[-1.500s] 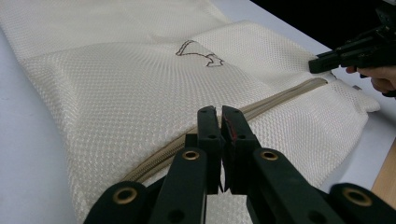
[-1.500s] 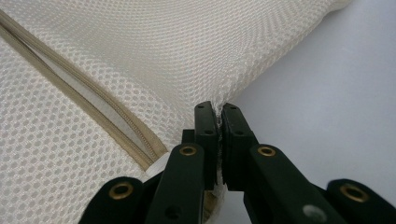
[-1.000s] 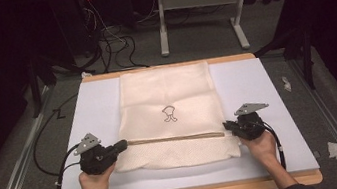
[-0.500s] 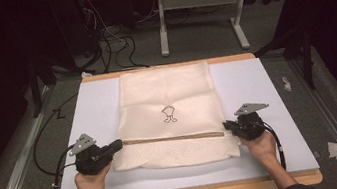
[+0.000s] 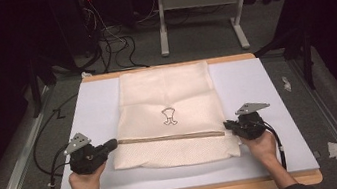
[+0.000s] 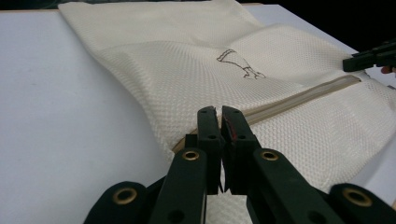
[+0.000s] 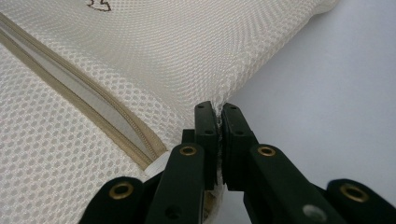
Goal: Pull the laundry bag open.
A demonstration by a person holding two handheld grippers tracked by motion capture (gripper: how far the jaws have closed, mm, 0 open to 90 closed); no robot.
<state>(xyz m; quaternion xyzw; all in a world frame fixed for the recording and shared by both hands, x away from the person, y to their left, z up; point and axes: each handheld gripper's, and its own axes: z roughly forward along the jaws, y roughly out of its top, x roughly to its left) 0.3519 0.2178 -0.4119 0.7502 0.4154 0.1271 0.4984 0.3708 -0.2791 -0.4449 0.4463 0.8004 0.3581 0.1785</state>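
Pinching the cream mesh laundry bag (image 5: 170, 119) at both ends of its tan zipper (image 5: 170, 137), your left gripper (image 5: 112, 145) and right gripper (image 5: 227, 125) grasp its left and right edges on the white table (image 5: 267, 90).

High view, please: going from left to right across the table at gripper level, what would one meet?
Left gripper → bare white table surface → cream mesh bag with its zipper → right gripper.

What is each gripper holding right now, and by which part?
Both pinch the cream mesh laundry bag: left gripper at its left edge by the zipper's end, right gripper at its right edge.
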